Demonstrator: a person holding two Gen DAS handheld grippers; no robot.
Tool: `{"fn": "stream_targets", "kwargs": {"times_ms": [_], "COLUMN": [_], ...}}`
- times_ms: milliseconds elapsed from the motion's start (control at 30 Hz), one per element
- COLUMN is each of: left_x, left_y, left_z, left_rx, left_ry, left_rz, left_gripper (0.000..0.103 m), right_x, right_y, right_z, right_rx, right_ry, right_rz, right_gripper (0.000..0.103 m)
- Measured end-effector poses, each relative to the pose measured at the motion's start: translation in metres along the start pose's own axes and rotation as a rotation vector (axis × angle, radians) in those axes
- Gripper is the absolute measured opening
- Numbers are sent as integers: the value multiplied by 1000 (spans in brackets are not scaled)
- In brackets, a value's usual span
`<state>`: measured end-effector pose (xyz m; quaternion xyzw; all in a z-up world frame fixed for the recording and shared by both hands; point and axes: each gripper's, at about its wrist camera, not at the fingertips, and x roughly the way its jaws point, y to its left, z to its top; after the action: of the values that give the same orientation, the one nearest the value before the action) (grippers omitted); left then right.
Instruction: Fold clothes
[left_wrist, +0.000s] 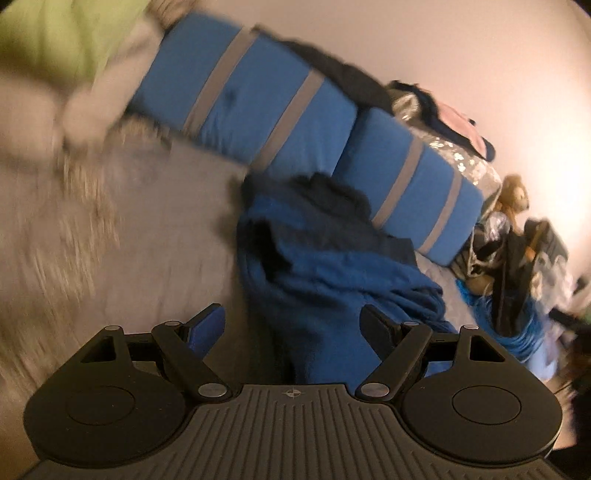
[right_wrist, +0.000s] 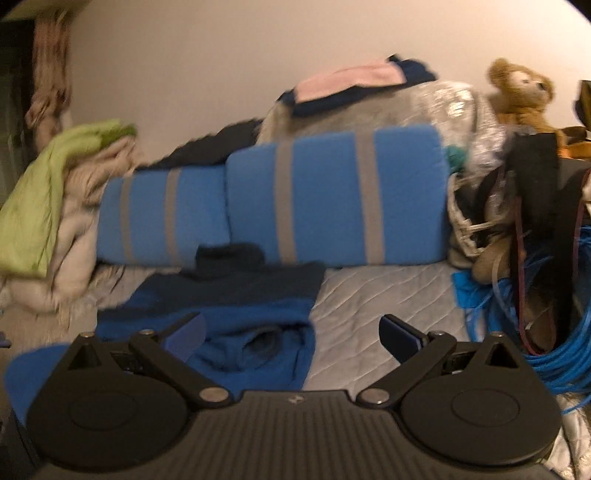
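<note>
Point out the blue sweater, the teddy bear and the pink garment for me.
blue sweater (right_wrist: 255, 343): right wrist view, on the crumpled lower body fabric.
teddy bear (right_wrist: 524, 92): right wrist view, on its head.
pink garment (right_wrist: 351, 79): right wrist view, on the middle of the fabric atop the pile.

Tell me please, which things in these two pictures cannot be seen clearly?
- Left wrist view: the pale fabric pile at upper left is smeared by motion blur; its items cannot be told apart.
- Left wrist view: the near part of the blue garment is hidden behind the left tool.
- Right wrist view: the garment's left end is hidden behind the right tool.
- Right wrist view: the blue cords run off the right edge.
</note>
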<state>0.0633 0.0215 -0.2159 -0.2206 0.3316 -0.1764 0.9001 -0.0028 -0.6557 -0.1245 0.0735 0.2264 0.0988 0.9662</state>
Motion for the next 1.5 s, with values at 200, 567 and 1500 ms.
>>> {"fn": "stream_targets", "kwargs": {"times_ms": [200,567,1500], "left_x": [13,38,55], "left_y": [27,43,44], "left_z": [-24,-32,-29], "left_rx": [-168,-276,-293], "left_ry": [13,80,156], "left_rz": [-133,-352,-294], "left_gripper": [79,43,20], "right_x": [27,38,61], "right_y": [23,31,-78], "right_z": [-9,-26,-193], "right_rx": [-28,-12,715], "right_ry": [61,122,298], "right_rz": [63,87,460], "right_gripper": [103,103,93]}}
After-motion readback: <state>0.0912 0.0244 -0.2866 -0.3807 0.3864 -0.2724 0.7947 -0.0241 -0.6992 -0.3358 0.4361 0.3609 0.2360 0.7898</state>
